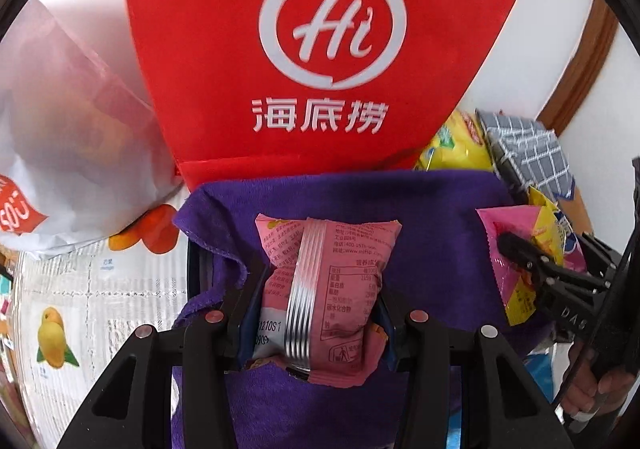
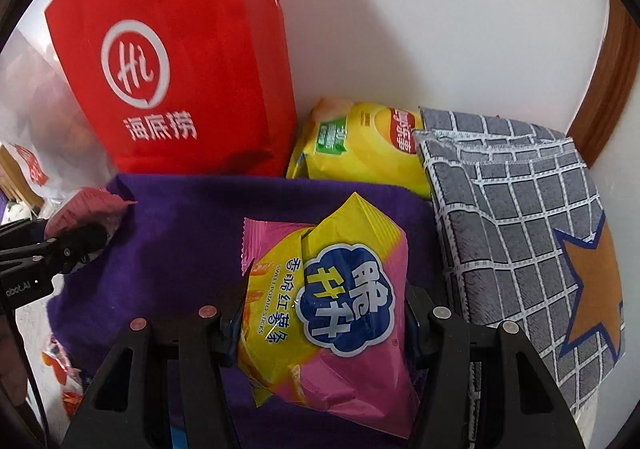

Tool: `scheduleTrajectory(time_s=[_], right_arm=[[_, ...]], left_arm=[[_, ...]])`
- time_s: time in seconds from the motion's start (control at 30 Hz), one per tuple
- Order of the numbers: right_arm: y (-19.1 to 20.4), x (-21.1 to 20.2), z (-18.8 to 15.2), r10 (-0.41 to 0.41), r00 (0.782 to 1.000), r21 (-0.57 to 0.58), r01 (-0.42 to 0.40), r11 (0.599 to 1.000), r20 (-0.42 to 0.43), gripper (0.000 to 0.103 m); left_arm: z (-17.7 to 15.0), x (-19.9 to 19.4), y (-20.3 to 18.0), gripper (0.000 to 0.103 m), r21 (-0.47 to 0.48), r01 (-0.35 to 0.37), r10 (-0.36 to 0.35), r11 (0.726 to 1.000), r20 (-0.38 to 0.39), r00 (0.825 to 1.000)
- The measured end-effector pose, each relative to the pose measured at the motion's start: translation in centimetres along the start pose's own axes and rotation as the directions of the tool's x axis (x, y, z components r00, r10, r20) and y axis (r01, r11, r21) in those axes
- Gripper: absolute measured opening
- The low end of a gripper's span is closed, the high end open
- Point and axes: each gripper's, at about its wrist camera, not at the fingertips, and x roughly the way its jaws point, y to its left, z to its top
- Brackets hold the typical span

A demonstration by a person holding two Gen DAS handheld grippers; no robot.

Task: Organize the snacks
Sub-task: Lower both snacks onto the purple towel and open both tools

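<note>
My left gripper (image 1: 316, 313) is shut on a pink snack packet (image 1: 324, 289), back side up with a silver seam, held over a purple cloth (image 1: 432, 241). My right gripper (image 2: 320, 325) is shut on a yellow and pink sweet potato sticks bag (image 2: 324, 301), also over the purple cloth (image 2: 180, 249). The right gripper with its bag (image 1: 516, 249) shows at the right of the left wrist view. The left gripper with the pink packet (image 2: 84, 209) shows at the left of the right wrist view.
A red Haidilao bag (image 1: 328, 49) stands against the wall behind the cloth (image 2: 172, 69). A yellow chips bag (image 2: 360, 145) lies beside it. A grey checked cloth box (image 2: 520, 229) is at the right. A white plastic bag (image 1: 68, 137) sits at the left on a fruit-print tablecloth (image 1: 100, 309).
</note>
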Motion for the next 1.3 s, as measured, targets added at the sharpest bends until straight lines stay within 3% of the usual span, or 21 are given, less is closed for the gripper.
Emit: scheduleTrajectory(time_s=[0.23,0.43,0.93,1.17,1.23,1.3], right_arm=[[0.0,2.0,-0.5,0.029,0.997,0.005,-0.029,1.000,-0.077,0.058],[0.0,1.8,-0.6,0.012,0.997,0.007,-0.011,1.000,-0.073,0.059],[0.1,5.3,0.1,-0.003,0.988,0.025,0.007,1.000,-0.155,0.060],[-0.2,4.5,0.7,0.008,0.994,0.038,-0.004,0.999,-0.104,0.084],[-0.2,3.9,1.0,0.015,0.997,0.043,-0.011,0.999,-0.080,0.085],[-0.2,3.1,1.3,0.034,0.998,0.052,-0.031,0.998,-0.057,0.085]], left_arm=[[-0.3,1.6,1.0,0.045,-0.033,0.005,-0.006,0.999,-0.039,0.999],[-0.3,2.2,0.4,0.045,-0.024,0.001,-0.002,1.000,-0.050,0.999],[-0.6,3.5,0.1,0.045,-0.017,-0.009,0.008,1.000,-0.083,0.997],[-0.4,4.1,-0.4,0.046,-0.015,-0.015,0.013,1.000,-0.091,0.996],[-0.4,4.1,-0.6,0.046,-0.013,0.001,-0.003,1.000,-0.104,0.995],[-0.3,3.9,-0.7,0.058,-0.016,0.015,-0.016,1.000,-0.118,0.993]])
